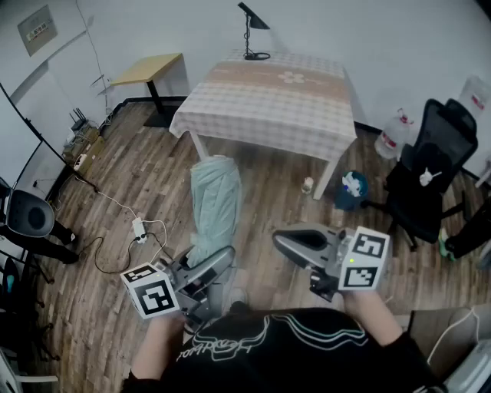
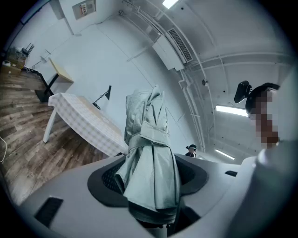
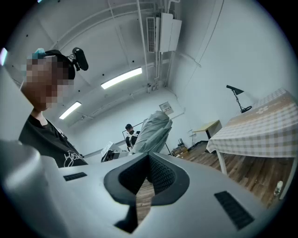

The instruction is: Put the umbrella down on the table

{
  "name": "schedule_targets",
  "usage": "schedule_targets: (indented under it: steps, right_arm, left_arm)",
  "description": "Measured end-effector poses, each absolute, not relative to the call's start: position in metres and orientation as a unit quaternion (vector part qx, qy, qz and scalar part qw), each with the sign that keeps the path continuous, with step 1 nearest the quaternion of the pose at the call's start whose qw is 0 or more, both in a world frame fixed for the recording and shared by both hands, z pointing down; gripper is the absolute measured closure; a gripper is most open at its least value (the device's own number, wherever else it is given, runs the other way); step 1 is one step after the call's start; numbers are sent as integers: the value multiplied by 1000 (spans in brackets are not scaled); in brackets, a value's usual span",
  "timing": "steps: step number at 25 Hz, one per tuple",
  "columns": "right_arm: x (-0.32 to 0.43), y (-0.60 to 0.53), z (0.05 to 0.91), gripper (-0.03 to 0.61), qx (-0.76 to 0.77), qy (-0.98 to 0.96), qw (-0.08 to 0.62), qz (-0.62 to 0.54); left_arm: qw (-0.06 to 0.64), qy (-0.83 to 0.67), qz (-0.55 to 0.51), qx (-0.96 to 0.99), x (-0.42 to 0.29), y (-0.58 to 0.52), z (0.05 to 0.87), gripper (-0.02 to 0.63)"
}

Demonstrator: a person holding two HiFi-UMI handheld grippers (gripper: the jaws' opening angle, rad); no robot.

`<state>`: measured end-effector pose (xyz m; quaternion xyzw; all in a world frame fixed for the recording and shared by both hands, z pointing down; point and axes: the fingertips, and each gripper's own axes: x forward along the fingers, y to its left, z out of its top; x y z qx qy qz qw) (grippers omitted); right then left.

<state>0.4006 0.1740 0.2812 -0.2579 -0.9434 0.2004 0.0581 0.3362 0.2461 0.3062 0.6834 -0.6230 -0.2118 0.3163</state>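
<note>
Jaws of the left gripper (image 1: 217,265) clamp the lower part of the folded pale-green umbrella (image 1: 215,203), which is carried over the wooden floor (image 1: 115,176), and the right gripper (image 1: 285,242) has its jaws together and empty, so reaching the checked tabletop (image 1: 268,96), well ahead, and laying the umbrella down are not yet done.

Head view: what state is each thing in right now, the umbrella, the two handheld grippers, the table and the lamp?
umbrella: folded, strapped shut, held above the floor, not yet on the table.
left gripper: shut on the umbrella.
right gripper: shut, nothing between its jaws.
table: covered with a checked cloth, bearing only the lamp.
desk lamp: upright at the table's far edge.
</note>
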Motion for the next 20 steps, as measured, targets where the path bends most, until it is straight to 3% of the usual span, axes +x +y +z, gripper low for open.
schedule_targets:
  steps: [20]
  right_arm:
    - [316,184,318,568,-242,-933,93,250]
  left_arm:
    - [307,-620,-195,695,252,257,325,357]
